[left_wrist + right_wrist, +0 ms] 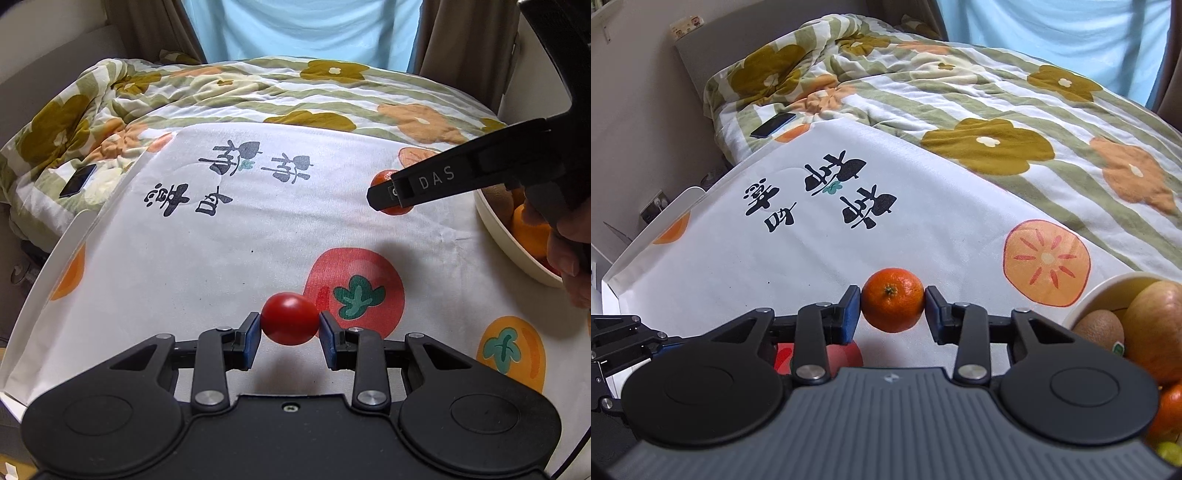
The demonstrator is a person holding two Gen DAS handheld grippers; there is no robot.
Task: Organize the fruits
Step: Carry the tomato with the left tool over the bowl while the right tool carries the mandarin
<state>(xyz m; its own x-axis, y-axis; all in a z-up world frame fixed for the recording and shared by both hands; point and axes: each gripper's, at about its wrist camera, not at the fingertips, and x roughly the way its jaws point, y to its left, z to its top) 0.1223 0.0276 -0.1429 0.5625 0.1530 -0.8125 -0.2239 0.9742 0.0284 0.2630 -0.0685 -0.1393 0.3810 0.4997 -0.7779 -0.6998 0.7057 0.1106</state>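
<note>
Pick-up step in hand. A cherry tomato [290, 324] is clamped in the left gripper [290, 325] above the printed cloth [221, 251]; a mandarin [892, 300] is pinched by the right gripper [892, 301] beside the fruit bowl [1108, 291]. Next, judged: both are carried to their places, with gentle pressure kept on the tomato.

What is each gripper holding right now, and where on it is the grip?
The left gripper holds a red tomato by its two opposite sides. The right gripper holds a small orange the same way, its stem end facing the camera.
</note>
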